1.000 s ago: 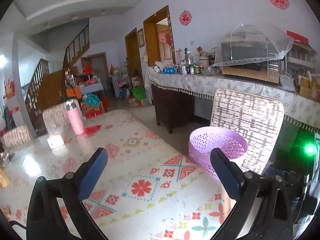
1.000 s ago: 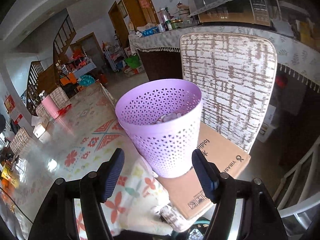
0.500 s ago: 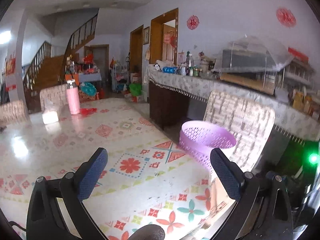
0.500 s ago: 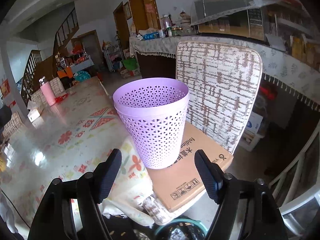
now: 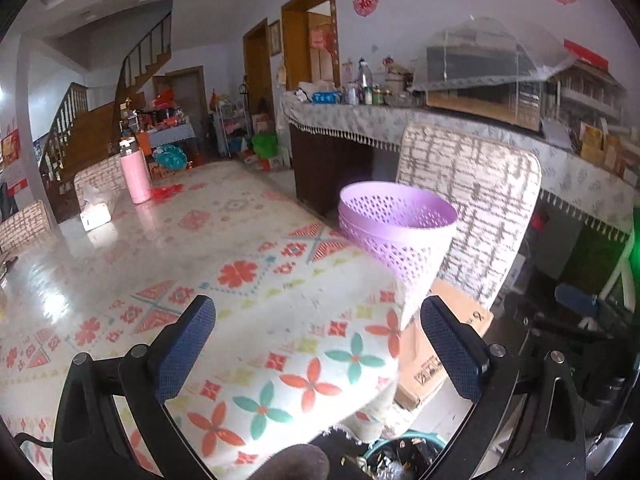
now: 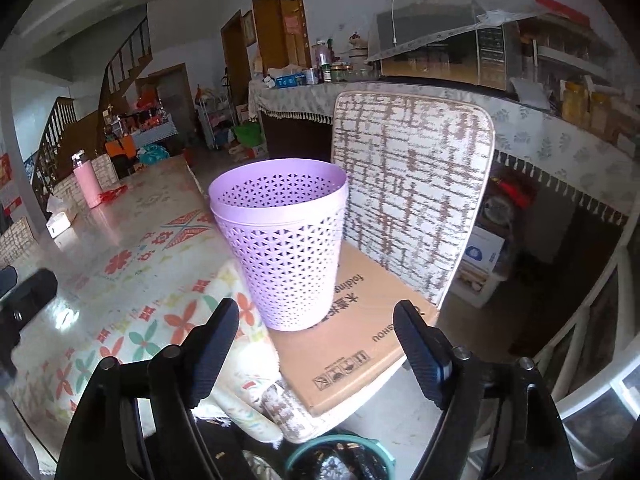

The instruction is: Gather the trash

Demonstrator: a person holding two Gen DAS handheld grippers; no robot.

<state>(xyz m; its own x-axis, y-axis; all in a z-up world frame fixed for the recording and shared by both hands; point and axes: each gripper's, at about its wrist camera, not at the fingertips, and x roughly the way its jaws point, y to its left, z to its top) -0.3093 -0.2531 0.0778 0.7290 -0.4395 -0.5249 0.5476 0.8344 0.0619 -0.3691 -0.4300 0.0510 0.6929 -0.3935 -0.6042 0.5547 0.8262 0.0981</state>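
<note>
A lilac perforated plastic bin (image 6: 285, 248) stands upright on a flat cardboard box (image 6: 352, 332) on a chair seat, beside the table corner. It also shows in the left wrist view (image 5: 394, 232). Its contents are hidden from here. My right gripper (image 6: 318, 350) is open and empty, just in front of the bin and lower than its rim. My left gripper (image 5: 318, 350) is open and empty over the table's near corner, left of the bin.
The table carries a flowered cloth (image 5: 256, 292); a pink flask (image 5: 135, 176) and a tissue box (image 5: 96, 216) stand at its far end. The chair back (image 6: 412, 184) rises behind the bin. A teal-rimmed bin (image 6: 340, 460) with dark contents sits on the floor below.
Both grippers have drawn back and lowered. The lilac bin now looks farther off and is seen from the side, so its inside no longer shows. Both stay open.
</note>
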